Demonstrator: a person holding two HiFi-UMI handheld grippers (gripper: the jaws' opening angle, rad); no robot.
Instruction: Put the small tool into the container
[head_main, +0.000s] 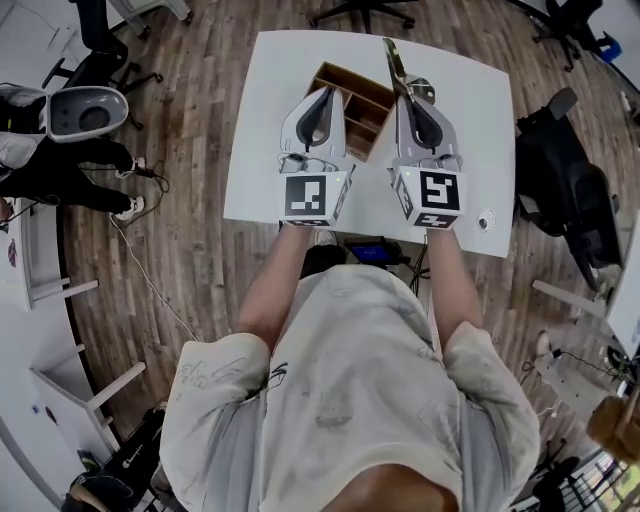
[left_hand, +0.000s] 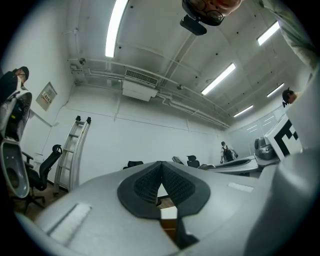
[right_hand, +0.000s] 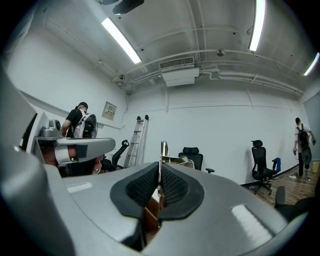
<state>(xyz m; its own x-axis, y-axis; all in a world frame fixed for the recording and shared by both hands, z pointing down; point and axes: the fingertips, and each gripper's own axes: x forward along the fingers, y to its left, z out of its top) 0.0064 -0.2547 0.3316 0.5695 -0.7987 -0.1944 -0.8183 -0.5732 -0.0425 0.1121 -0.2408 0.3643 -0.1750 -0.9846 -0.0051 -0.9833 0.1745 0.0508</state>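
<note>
Tool (right_hand: 163, 150) is clamped in right gripper (right_hand: 160, 187) at 2 o'clock of box (head_main: 350, 77), not put in yet; left gripper (left_hand: 161, 182) closed, empty

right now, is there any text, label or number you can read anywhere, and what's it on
No words or numbers can be read.
Wall notice, beside the ladder: print too small to read.
Marker cubes: black-and-white square patterns only, not letters.
Dark device at the table edge: screen too small to read.
</note>
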